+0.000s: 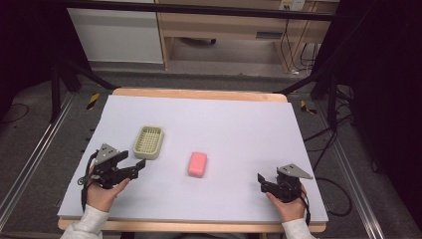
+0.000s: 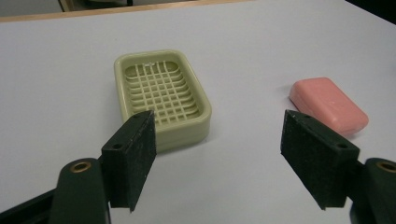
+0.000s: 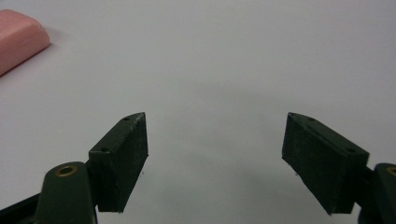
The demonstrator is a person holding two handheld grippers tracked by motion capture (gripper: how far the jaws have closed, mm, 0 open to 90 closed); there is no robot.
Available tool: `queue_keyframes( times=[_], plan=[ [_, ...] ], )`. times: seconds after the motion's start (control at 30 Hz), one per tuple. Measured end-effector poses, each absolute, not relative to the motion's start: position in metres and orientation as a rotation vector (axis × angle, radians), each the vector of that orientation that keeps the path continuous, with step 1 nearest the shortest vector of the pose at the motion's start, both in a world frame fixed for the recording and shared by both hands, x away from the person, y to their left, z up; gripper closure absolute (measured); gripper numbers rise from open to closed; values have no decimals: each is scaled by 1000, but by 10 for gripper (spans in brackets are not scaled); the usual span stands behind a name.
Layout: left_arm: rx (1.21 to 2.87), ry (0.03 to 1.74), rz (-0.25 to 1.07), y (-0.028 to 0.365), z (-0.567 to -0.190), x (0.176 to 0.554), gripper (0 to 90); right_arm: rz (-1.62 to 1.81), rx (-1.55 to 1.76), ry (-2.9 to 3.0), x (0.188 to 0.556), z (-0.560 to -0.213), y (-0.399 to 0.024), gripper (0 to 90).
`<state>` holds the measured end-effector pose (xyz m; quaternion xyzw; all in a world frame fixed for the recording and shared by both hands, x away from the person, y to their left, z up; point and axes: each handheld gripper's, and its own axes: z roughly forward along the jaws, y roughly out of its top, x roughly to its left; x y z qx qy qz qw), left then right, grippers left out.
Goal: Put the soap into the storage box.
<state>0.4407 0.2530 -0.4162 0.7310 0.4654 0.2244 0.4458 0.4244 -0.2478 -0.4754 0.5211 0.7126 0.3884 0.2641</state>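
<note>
The pink soap bar [image 1: 197,164] lies flat on the white table [image 1: 239,129], just right of the green soap dish [image 1: 149,141], untouched. The dish is empty, so everything remains. Both the left gripper [image 1: 141,165] near the dish and the right gripper [image 1: 261,180] well right of it stand spread, holding 0 things.

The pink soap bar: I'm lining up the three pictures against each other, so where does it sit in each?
High view: the pink soap bar lies mid-table, right of the green soap dish.
Left gripper view: the bar sits at the right, just beyond the right-hand jaw, with the dish to its left.
Right gripper view: one end of the bar shows in the top-left corner.
Shared landmark: the pale lilac table cover under it.
</note>
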Motion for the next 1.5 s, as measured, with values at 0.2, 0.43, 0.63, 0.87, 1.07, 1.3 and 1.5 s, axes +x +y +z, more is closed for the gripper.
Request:
queue_keyframes(
  times=[0.2,0.43,0.63,0.87,1.07,1.3,1.5],
  plan=[
    [1814,1137,548,244,-412,446,263,1051,1396,1923,424,-474,-247,241],
    [1817,1121,534,232,-407,451,261,1054,1393,1917,424,-473,-247,250],
    [1823,1109,527,225,-403,453,260,1056,1395,1921,424,-472,-246,255],
    [1833,1096,511,214,-401,457,258,1053,1384,1924,424,-472,-245,259],
    [1851,1080,511,203,-398,460,256,1057,1385,1927,423,-471,-244,269],
    [1856,1059,508,191,-396,462,256,1060,1388,1932,423,-471,-244,279],
    [1864,1050,501,181,-395,465,256,1057,1384,1933,424,-471,-244,282]
  ],
)
